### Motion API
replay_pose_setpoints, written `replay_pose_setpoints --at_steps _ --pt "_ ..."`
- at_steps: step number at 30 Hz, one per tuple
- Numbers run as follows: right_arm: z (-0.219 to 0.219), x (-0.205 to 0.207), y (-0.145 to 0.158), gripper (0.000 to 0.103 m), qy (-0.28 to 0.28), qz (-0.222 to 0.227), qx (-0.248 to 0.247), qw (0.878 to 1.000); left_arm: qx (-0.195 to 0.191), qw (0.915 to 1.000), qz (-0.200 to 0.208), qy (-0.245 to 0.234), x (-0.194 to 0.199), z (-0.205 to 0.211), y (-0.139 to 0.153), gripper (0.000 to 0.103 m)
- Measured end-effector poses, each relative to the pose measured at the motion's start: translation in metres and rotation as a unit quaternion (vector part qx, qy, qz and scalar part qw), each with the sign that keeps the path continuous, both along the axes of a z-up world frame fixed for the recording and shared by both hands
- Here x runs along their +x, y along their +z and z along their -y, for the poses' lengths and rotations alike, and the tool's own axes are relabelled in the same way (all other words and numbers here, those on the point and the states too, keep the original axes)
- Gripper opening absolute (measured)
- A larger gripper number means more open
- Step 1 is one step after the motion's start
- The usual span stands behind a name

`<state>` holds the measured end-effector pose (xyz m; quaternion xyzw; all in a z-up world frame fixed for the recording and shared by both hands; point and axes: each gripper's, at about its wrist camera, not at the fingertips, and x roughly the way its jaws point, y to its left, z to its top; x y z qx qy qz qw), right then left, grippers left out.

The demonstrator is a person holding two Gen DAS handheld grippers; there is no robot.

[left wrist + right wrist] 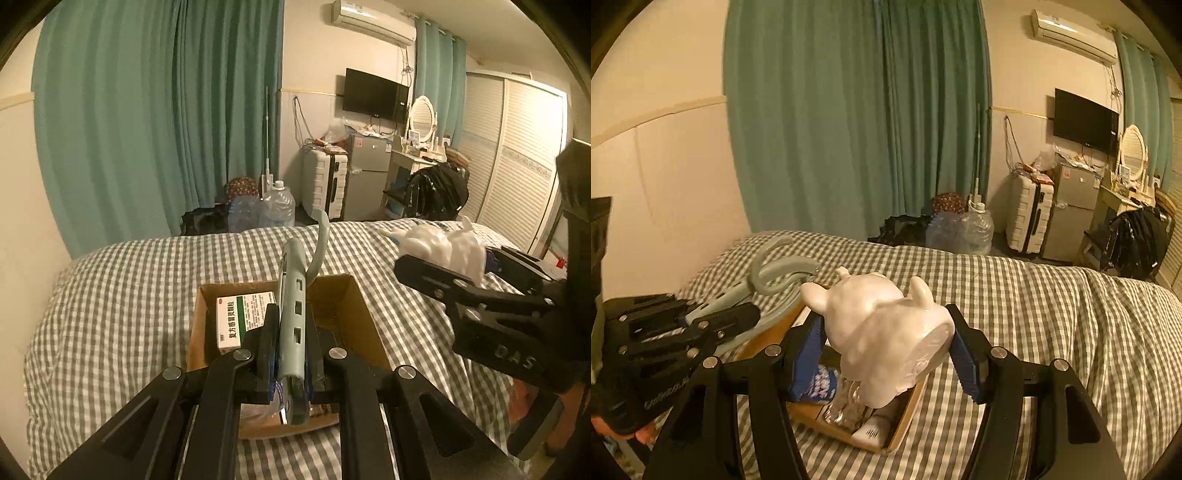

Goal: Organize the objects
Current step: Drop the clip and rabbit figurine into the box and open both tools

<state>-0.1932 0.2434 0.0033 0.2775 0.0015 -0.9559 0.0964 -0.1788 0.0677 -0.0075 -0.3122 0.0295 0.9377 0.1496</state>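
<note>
Both loads are in the air over the cardboard box (354, 314), so the step in hand looks like the deposit: two things carried to the box and about to be lowered in.

The left gripper (290, 332) is closed tight on one grey folding hanger (293, 306), its jaws pressed flat against the body, the hook curling up toward 12 o'clock. It hangs directly above the box, which sits on the checked bed (110, 295).

The right gripper (886, 343) is spread wide yet gripping one white animal figurine (882, 332), jaws touching its flanks, ears pointing toward 11 o'clock. It is above the near end of the box.

Already inside, counted: one white-and-green medicine box (236, 321) at the box's 10 o'clock corner, one blue patterned item (822, 384), one clear crinkled piece, possibly a plastic wrapper (846, 406), and one small white vented object (871, 430) at 6 o'clock. What these last three are is hard to tell.

The next move calls for lowering each load into a free gap, one at a time so the grippers do not collide, the figurine set down gently as it looks breakable.
</note>
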Motion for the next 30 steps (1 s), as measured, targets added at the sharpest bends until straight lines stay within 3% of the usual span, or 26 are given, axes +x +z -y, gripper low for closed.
replay_pose_setpoints --at_steps 13,19,20,23,25,27,29,30 --pt "0.021 -0.060 -0.077 0.062 -0.015 0.086 0.009 0.996 0.020 0.9977 0.065 -0.003 -0.027 0.004 -0.069 0.010" --pt "0.012 -0.057 -0.079 0.062 -0.018 0.089 -0.020 0.996 0.023 0.9965 0.081 -0.006 -0.032 -0.002 -0.082 0.010" --pt "0.010 -0.056 -0.078 0.064 -0.020 0.087 -0.023 0.996 0.024 0.9964 0.081 -0.007 -0.031 -0.005 -0.083 0.010" --pt "0.006 -0.053 -0.071 0.089 -0.023 0.079 -0.032 0.996 0.028 0.9960 0.085 -0.010 -0.030 -0.010 -0.082 0.013" --pt "0.004 -0.047 -0.061 0.089 -0.024 0.065 -0.046 0.997 0.027 0.9958 0.087 -0.010 -0.029 -0.013 -0.080 0.021" --pt "0.001 -0.038 -0.052 0.090 -0.024 0.061 -0.050 0.997 0.015 0.9961 0.087 -0.004 -0.028 -0.017 -0.078 0.057" --pt "-0.004 -0.035 -0.044 0.090 -0.027 0.056 -0.045 0.997 0.010 0.9968 0.079 0.010 -0.024 -0.014 -0.071 0.076" --pt "-0.007 -0.034 -0.040 0.090 -0.027 0.055 -0.044 0.997 0.015 0.9969 0.076 0.015 -0.022 -0.012 -0.067 0.077"
